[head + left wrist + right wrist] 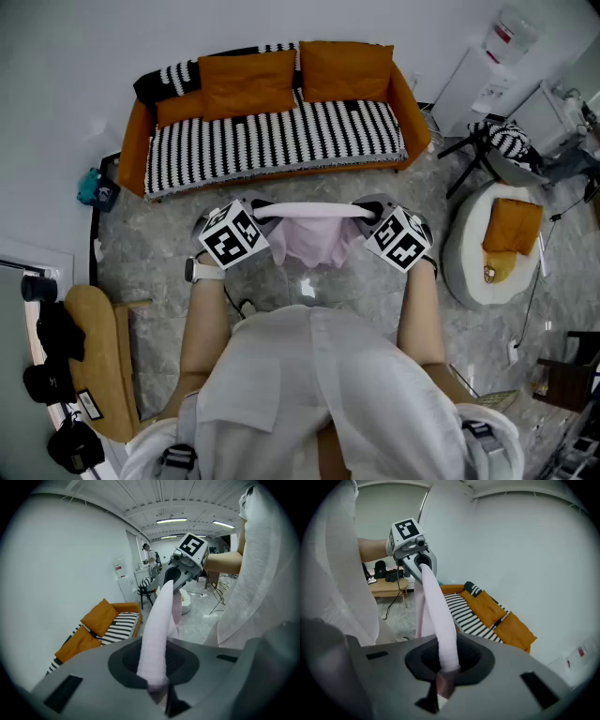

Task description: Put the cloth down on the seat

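**A:** Nearest item?
**B:** A person's white shirt (319,375), with bare forearms (208,309) reaching forward.

**A:** Grippers?
**B:** Two. The left gripper (255,211) has its jaws clamped on one end of the pink cloth (309,236). The right gripper (367,212) has its jaws clamped on the other end.

**A:** Cloth, location?
**B:** In the air, with its top edge stretched between the two grippers and the rest hanging loose. It is above the marble floor (141,272), short of the front edge of the sofa (272,145), and not touching the seat.

**A:** Sofa, description?
**B:** Orange frame, black-and-white striped cover, orange cushions (248,82) along the back edge.
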Motion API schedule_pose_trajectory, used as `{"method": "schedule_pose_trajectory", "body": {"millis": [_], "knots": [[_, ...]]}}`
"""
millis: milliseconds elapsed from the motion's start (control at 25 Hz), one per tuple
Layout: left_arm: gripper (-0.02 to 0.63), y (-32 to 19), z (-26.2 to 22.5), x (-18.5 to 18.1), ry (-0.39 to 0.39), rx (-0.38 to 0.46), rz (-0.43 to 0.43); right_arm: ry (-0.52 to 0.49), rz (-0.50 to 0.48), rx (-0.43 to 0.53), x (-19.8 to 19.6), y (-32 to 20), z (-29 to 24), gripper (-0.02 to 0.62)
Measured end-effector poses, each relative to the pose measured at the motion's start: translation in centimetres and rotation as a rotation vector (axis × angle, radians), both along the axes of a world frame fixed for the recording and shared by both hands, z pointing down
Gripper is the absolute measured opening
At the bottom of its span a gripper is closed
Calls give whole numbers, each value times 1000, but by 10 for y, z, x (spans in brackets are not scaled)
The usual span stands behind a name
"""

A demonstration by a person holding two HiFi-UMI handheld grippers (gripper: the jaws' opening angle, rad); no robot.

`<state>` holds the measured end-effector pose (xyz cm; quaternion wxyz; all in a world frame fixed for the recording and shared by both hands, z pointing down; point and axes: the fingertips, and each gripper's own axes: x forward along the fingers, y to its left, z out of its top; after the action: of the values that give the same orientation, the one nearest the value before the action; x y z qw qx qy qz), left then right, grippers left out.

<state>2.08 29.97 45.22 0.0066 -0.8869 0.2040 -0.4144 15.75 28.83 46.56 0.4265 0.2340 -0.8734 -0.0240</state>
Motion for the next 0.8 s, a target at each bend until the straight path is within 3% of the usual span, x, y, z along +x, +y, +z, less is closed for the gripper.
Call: {"method": "schedule_pose_trajectory", "body": {"millis": [800], "knots": [[51,-8,0,9,17,-4,-14,-59,44,-13,8,-9,1,37]]}}
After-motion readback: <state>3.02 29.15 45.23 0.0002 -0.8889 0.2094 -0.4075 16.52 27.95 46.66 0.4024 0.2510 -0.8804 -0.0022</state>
